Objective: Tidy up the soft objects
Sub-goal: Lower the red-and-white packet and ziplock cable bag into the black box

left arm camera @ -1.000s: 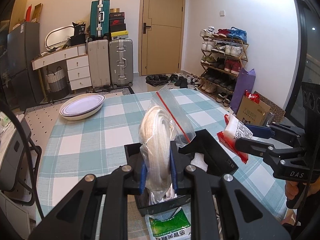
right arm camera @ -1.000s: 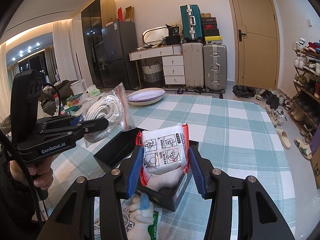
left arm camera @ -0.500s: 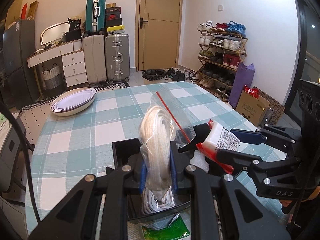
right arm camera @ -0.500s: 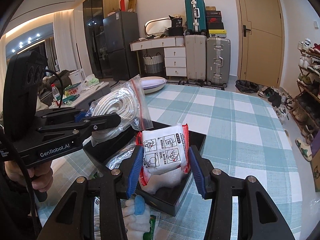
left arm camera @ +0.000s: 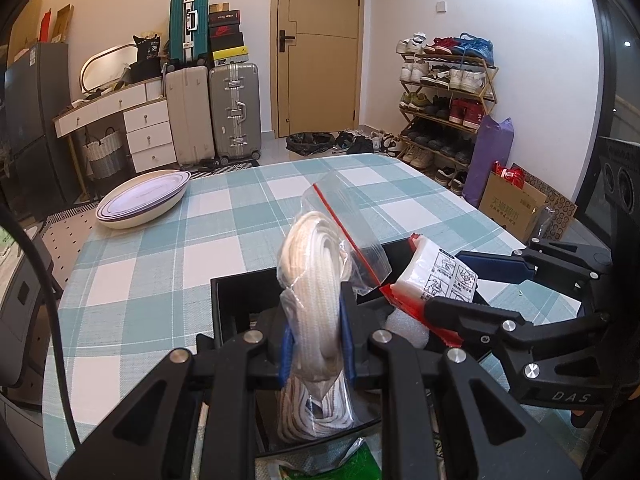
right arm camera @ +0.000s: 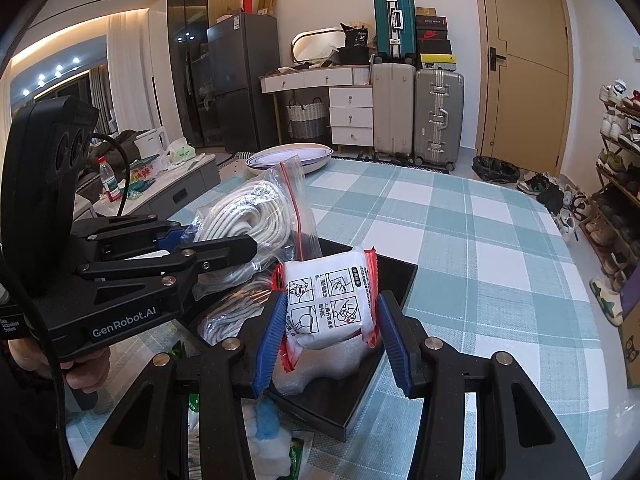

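Two soft packets held over one black tray [right arm camera: 400, 276] at the near edge of the checked table [left arm camera: 224, 236]: a zip bag of coiled white rope [left arm camera: 316, 312] and a red-and-white sealed packet [right arm camera: 332, 300]. Both now lower and closer together than a second ago, the rope bag's bottom dipping inside the tray, the packet just above a white bubble-wrap wad [right arm camera: 320, 368] lying in it. Left gripper [left arm camera: 316, 350] clamped on the rope bag, blue pads pressed into the coil; right gripper [right arm camera: 330, 344] clamped on the packet's red side seams. Tray itself drawn nearer to both cameras than before. At the near edge, in front of the tray, one green-printed pouch [left arm camera: 352, 464] and something white and blue [right arm camera: 266, 420], not identifiable. At the far left corner, one stack of oval plates [left arm camera: 144, 196], unchanged. Beyond, three suitcases [left arm camera: 212, 108] standing by the door.
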The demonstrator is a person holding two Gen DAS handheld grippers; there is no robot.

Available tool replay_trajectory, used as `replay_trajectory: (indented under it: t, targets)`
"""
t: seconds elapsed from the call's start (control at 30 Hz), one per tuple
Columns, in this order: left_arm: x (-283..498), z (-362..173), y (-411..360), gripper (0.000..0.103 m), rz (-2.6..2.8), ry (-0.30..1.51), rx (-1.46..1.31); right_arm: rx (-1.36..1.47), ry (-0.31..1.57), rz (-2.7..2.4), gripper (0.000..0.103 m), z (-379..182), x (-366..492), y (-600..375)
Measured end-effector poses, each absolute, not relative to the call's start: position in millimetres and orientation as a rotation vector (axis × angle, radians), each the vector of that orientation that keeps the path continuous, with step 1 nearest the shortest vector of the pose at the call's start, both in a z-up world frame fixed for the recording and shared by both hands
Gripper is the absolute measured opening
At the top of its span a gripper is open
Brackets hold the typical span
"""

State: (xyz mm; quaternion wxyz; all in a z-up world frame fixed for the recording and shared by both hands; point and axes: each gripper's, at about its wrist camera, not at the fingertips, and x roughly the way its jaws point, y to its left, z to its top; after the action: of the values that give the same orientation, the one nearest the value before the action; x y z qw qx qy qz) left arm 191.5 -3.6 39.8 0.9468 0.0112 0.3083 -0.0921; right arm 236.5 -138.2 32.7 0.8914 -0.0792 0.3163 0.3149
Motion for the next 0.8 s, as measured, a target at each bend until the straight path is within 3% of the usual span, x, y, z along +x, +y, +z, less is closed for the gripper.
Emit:
replay_trajectory:
  t: [0.8]
  targets:
    - [190,14,-7,0.018,-0.162,0.675,0.075,-0.252,0.661,0.676,0.047,16,244,-123]
